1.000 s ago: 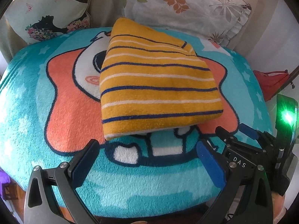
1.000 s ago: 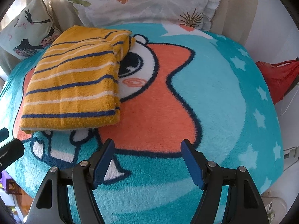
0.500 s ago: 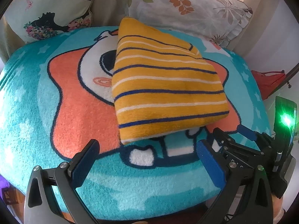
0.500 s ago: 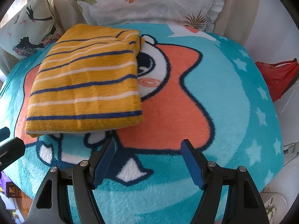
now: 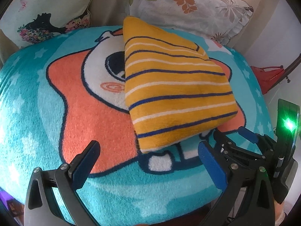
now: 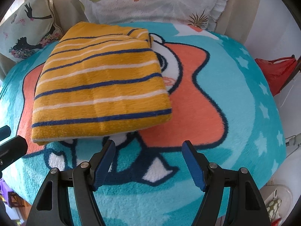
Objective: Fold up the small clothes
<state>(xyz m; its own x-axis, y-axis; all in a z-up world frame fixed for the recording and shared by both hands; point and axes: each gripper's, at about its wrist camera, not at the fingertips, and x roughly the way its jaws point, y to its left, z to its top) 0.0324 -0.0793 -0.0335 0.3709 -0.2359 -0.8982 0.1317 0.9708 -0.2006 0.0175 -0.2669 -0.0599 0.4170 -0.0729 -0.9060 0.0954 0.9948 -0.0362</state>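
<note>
Folded yellow garment (image 5: 176,96) with navy and white stripes lies flat on the teal blanket (image 5: 28,116), covering part of the blanket's orange star cartoon. It is a thick, roughly rectangular bundle, and its far corner reaches toward the leaf-print pillow (image 5: 197,5) behind the blanket.

From the left wrist view, the left gripper (image 5: 148,158) hovers near the garment's closest corner, its blue-padded fingers (image 5: 212,167) spread wide and holding nothing. The garment sits ahead of it and a little toward its right finger, not touching either one. The right gripper (image 5: 248,137) shows just right of the garment's near edge in this view, with a green light glowing on its body.

From the right wrist view, the right gripper (image 6: 148,160) is likewise spread apart and empty, with the garment (image 6: 101,86) ahead and off toward its left finger (image 6: 103,165); the garment's near edge lies just beyond that fingertip, apart from it. A silhouette-print pillow (image 6: 26,30) stands behind the garment's far left corner, and a red bag (image 6: 276,73) sits beyond the blanket's right edge.
</note>
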